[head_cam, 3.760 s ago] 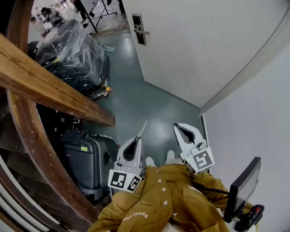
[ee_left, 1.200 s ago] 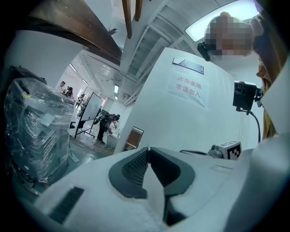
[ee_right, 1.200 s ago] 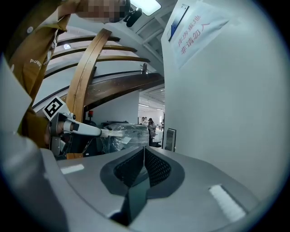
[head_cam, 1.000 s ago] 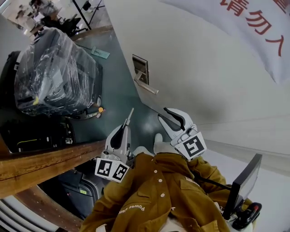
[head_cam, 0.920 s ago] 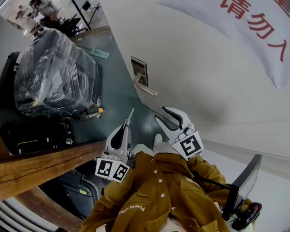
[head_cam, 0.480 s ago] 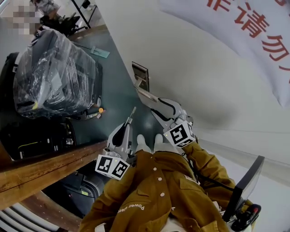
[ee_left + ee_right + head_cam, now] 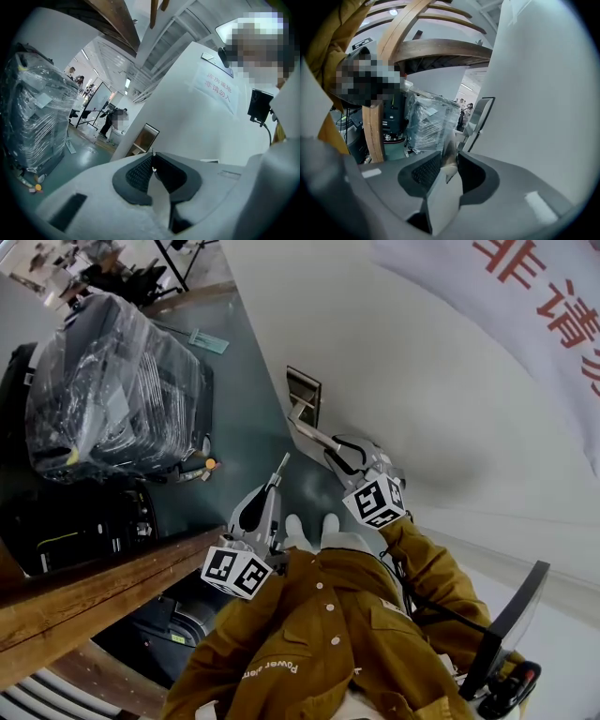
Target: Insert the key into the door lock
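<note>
I hold the left tool (image 7: pixel 270 491) pinched narrow on the key (image 7: pixel 279 468), its blade aimed toward 1 o'clock at the lock plate (image 7: pixel 303 393) and not yet touching it, while the right tool (image 7: pixel 345 454), jaws just closing, clasps the lever handle (image 7: pixel 314 435), probably to steady the door (image 7: pixel 422 381).

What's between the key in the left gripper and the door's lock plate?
Nothing: head view shows a bare gap from the thin metal key to the dark rectangular lock plate.
</note>
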`<action>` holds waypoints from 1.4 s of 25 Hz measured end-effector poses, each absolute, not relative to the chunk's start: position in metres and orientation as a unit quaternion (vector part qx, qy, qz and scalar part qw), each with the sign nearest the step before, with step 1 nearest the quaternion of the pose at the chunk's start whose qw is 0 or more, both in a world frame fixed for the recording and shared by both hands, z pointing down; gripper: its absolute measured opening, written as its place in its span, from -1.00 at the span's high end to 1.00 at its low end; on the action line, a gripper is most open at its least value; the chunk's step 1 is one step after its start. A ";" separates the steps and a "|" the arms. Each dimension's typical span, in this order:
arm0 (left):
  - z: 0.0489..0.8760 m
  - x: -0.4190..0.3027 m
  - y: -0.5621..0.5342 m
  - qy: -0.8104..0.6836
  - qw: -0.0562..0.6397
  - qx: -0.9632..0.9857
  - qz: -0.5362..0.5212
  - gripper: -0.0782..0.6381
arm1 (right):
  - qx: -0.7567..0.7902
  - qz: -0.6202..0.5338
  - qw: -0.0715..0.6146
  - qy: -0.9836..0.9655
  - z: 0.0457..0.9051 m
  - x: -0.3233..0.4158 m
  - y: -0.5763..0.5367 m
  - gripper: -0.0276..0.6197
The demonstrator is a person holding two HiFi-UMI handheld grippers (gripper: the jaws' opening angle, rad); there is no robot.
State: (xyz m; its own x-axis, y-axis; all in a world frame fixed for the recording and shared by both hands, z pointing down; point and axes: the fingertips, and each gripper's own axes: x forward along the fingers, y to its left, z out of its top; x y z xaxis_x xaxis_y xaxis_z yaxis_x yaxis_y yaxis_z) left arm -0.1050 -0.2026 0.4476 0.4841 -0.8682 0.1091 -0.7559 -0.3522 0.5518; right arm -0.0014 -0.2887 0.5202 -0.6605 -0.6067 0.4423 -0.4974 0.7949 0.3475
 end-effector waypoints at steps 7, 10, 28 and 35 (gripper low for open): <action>0.489 -0.115 -0.226 -0.489 0.357 0.783 -0.144 0.72 | 0.301 -0.093 0.276 -0.908 0.521 -0.002 -0.290 0.54; 0.516 -0.120 -0.244 -0.484 0.405 0.752 -0.188 0.72 | 0.305 -0.090 0.274 -0.907 0.521 -0.001 -0.291 0.54; 0.592 -0.088 -0.323 -0.374 0.580 0.645 -0.328 0.72 | 0.304 -0.090 0.275 -0.908 0.519 -0.004 -0.290 0.54; 0.593 -0.082 -0.334 -0.366 0.589 0.640 -0.329 0.72 | 0.304 -0.089 0.277 -0.907 0.520 -0.003 -0.290 0.54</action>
